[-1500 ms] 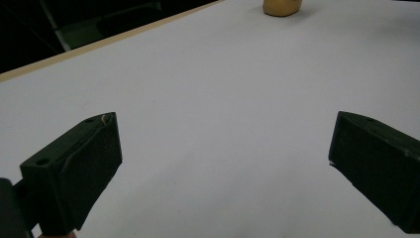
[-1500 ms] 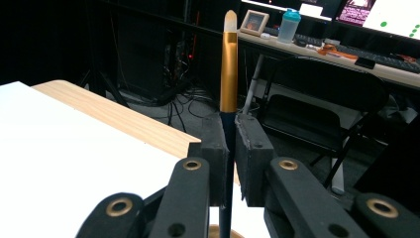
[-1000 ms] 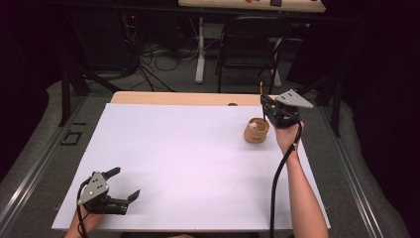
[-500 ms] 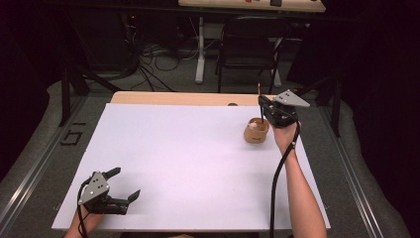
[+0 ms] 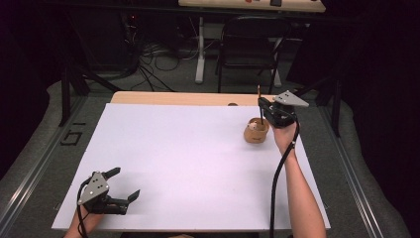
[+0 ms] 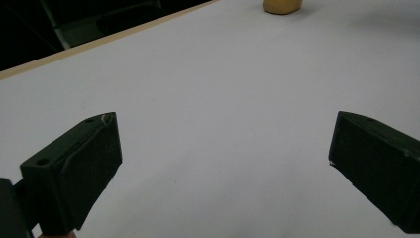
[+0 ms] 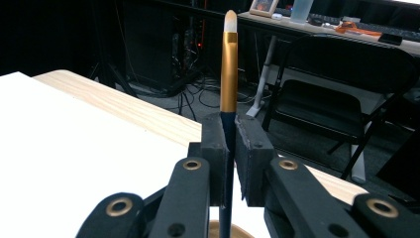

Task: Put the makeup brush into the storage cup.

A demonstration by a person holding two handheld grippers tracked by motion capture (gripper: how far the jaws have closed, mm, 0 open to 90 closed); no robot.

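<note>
Two fingers of the right gripper (image 5: 261, 110) clamp a brush (image 7: 228, 74) upright, its lower end over the wooden cup (image 5: 256, 132) at the counter's (image 5: 188, 148) far right. Lower it straight, keeping it vertical. Left gripper (image 5: 119, 184) rests spread wide, holding nothing.

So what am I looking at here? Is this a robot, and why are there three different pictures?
No robot: a person sits at a table covered in white, holding a hand tool with two jaws in each hand. One picture comes from a camera above, looking down; the other two come from small cameras riding on the tools, looking along their black jaws. The left gripper rests low near the table's front edge, jaws wide apart and empty. The right gripper is shut on a thin brush with a gold band and pale tip, held upright above a small tan cup. Behind the table stand a folding chair and cables.
</note>
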